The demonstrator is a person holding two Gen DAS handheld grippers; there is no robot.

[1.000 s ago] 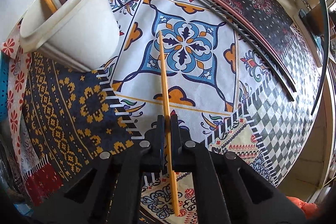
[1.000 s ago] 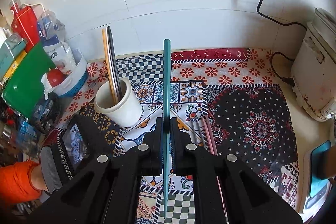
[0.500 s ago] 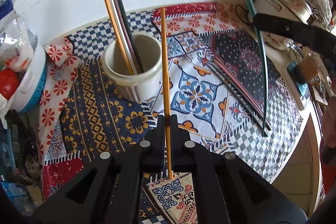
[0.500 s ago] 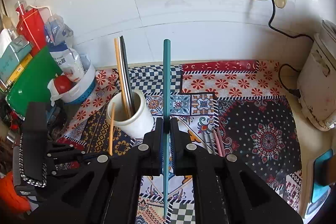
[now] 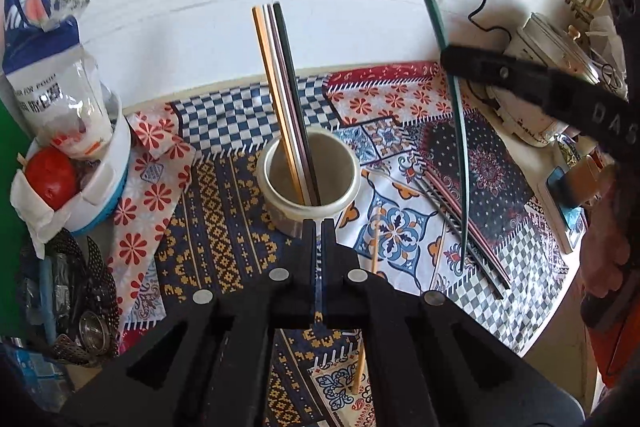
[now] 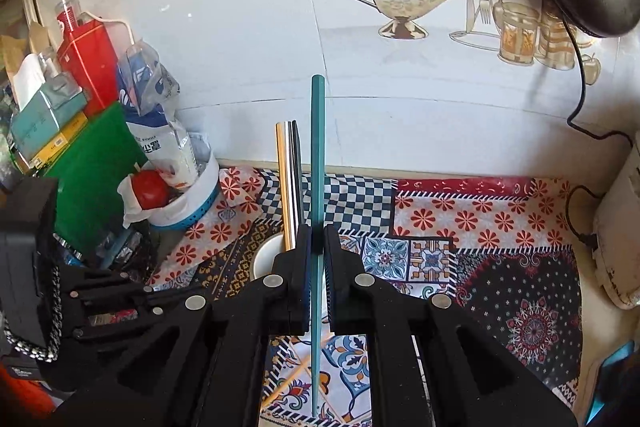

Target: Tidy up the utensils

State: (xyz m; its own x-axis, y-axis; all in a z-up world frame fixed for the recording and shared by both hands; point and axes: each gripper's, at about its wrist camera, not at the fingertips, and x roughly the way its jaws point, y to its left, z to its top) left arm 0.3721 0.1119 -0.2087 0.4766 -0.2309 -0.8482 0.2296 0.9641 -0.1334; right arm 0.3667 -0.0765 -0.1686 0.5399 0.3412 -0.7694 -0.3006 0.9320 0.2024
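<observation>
My left hand-held gripper was pressed together with nothing between its pads; patterned cloth showed through the thin slit between the two fingers. It hovered above the surface, pointing steeply down at the near rim of the white cup.

The white cup stood upright on the patterned cloth that covered the surface. Four chopsticks stood in it, orange, white, dark red and black, leaning together toward the white wall.

An orange chopstick lay loose on the cloth, just right of the left hand-held gripper and near the cup's base. A bundle of dark and pink chopsticks lay farther right on the cloth, well apart from the cup.

My right hand-held gripper was pinching a teal chopstick near its middle. The stick stood nearly upright in the jaws, its thick end raised against the wall and its thin end hanging above the cloth. From the left wrist view, the same teal chopstick hung over the bundle on the right side of the surface.

A white and blue bowl holding a plastic bag and a red round item sat at the left of the cup. A white appliance stood at the right edge of the surface.
</observation>
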